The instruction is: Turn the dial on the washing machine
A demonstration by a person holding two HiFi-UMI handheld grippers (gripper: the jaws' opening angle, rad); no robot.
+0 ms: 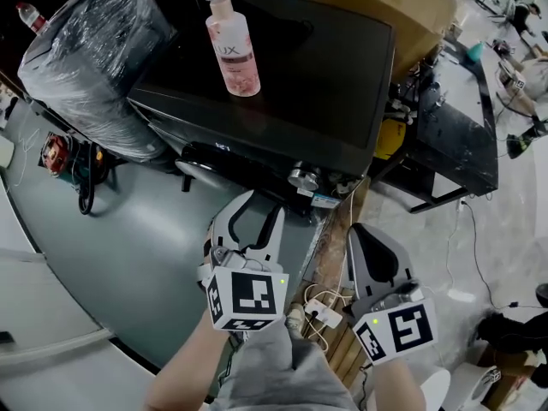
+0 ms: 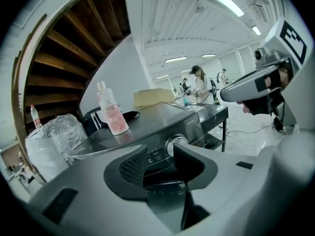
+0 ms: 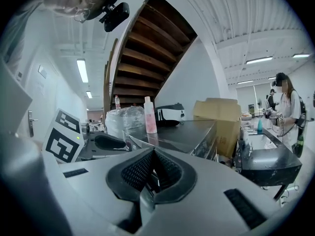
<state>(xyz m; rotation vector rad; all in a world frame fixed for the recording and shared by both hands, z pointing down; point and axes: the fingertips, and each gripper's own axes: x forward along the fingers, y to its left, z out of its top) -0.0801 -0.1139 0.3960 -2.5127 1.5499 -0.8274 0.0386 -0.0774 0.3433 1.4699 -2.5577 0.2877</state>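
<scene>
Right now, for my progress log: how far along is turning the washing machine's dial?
Done: nothing visibly; the dial is ungripped. In hand: the left gripper faces it, jaws apart, empty. The right gripper is shut, idle. Left: grasp and turn the dial.

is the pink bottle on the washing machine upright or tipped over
Upright: the pink bottle stands on its base on the washing machine top, cap uppermost.

The pink bottle in front of you, standing on the washer, carries the brand word LUX across its upper body. Small print on the washer's front panel is too tiny to read.
</scene>
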